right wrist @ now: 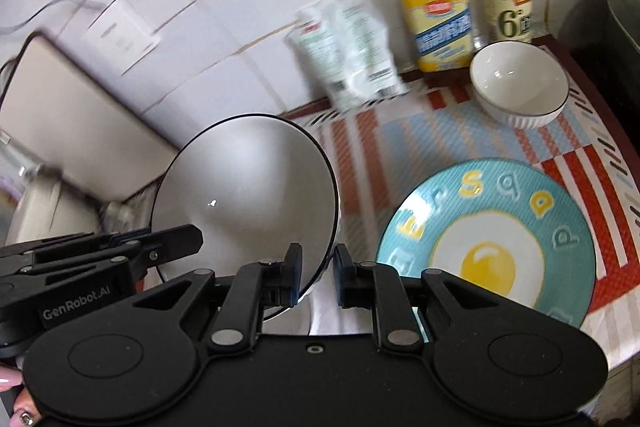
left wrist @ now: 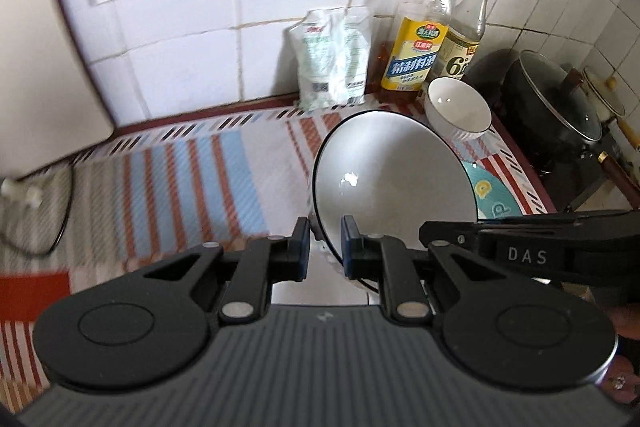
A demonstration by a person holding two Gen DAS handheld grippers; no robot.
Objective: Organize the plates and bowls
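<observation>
Up close in the left wrist view, the left gripper [left wrist: 325,251] pinches the near rim of a big white bowl [left wrist: 394,183], tilted above the striped mat [left wrist: 192,183]; a small bowl [left wrist: 458,107] sits by the bottles [left wrist: 420,39].

From the right wrist view, the right gripper [right wrist: 318,277] clamps the same bowl's [right wrist: 248,195] right rim, beside an egg-pattern plate [right wrist: 560,211] lying on the mat.
</observation>
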